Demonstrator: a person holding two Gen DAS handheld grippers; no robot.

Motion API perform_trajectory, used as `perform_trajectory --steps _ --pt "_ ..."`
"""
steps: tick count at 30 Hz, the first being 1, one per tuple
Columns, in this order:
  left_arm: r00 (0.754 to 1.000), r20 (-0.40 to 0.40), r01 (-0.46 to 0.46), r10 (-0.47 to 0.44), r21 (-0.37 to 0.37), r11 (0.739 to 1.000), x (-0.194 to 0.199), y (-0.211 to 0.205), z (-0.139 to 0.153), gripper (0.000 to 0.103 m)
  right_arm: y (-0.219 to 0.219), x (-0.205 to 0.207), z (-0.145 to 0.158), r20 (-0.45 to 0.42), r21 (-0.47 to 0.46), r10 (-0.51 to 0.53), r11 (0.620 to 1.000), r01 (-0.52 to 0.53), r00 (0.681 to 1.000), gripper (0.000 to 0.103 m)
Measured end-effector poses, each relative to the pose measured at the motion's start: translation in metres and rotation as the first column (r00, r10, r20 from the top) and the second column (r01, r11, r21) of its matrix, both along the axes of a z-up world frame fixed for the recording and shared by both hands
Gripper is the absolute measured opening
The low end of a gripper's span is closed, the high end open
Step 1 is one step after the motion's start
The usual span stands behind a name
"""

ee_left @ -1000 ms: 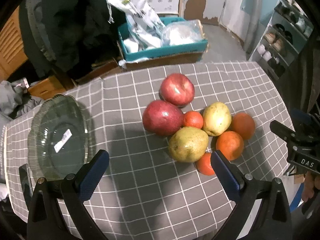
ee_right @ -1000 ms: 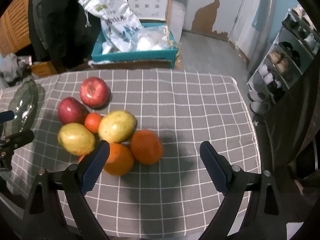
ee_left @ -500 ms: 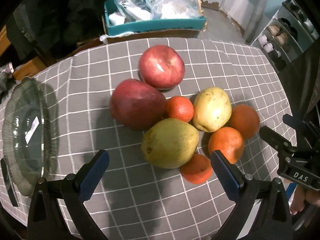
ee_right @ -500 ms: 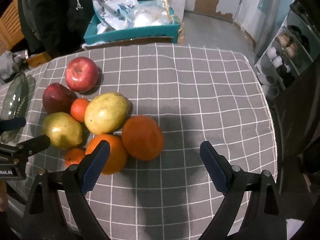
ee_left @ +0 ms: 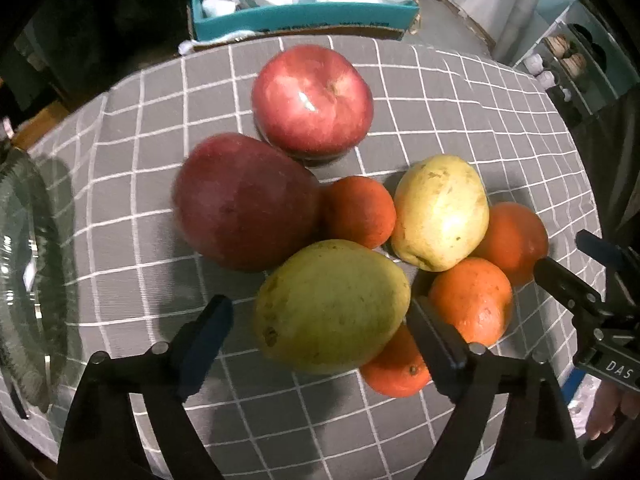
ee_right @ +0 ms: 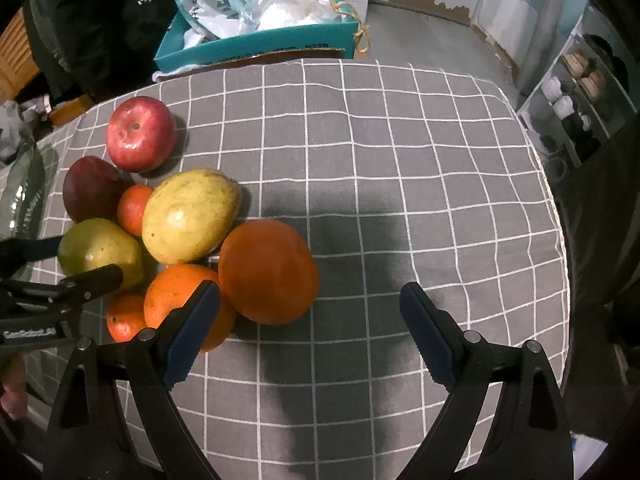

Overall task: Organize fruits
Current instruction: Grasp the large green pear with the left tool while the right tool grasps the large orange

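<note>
Both fingers of the left gripper (ee_left: 320,332) are closing around the green mango (ee_left: 332,306), not yet pressing it. It lies on the checked cloth (ee_left: 132,208), long axis across the jaws. Right gripper (ee_right: 310,328) hangs open beside the large orange (ee_right: 267,271).

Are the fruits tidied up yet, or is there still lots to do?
Nothing looks sorted yet. All the fruit sits in one heap on the grey checked tablecloth, and the clear glass plate holds none. Right now the left gripper is closing around the nearest yellow-green pear, not gripping it yet. The right gripper is open beside the big orange. Every fruit still needs moving.
</note>
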State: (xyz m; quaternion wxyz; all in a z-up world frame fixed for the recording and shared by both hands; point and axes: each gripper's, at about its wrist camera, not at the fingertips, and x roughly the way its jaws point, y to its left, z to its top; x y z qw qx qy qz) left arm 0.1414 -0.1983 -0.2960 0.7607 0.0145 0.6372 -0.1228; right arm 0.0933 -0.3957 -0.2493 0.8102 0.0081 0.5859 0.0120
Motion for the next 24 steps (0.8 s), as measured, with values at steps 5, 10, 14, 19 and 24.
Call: perform_trajectory --steps 5,10,14,19,24 --pt "1.0 -0.013 0.015 -0.015 -0.036 0.999 -0.001 -0.003 -0.004 0.078 0.004 0.01 -0.008 -0.029 0.034 0.009 0.999 -0.008 1.0 0.091" --pt "1.0 -0.004 0.025 -0.025 -0.043 0.999 -0.003 -0.003 -0.003 0.076 0.012 0.019 -0.02 -0.061 0.039 0.024 0.999 -0.021 0.998 0.091" --pt "0.999 -0.001 0.034 -0.034 -0.041 0.999 -0.003 -0.001 -0.003 0.076 0.013 0.027 -0.027 -0.082 0.057 0.015 0.998 -0.01 0.997 0.091" --pt "0.998 0.025 0.065 -0.065 0.01 0.998 -0.011 0.004 0.001 0.076 0.011 0.031 -0.035 -0.119 0.075 -0.008 0.997 0.017 0.993 0.083" --pt "0.997 0.03 0.069 -0.07 0.028 0.997 -0.013 0.008 0.002 0.076 0.006 0.033 -0.039 -0.147 0.129 -0.029 0.99 0.048 0.989 0.074"
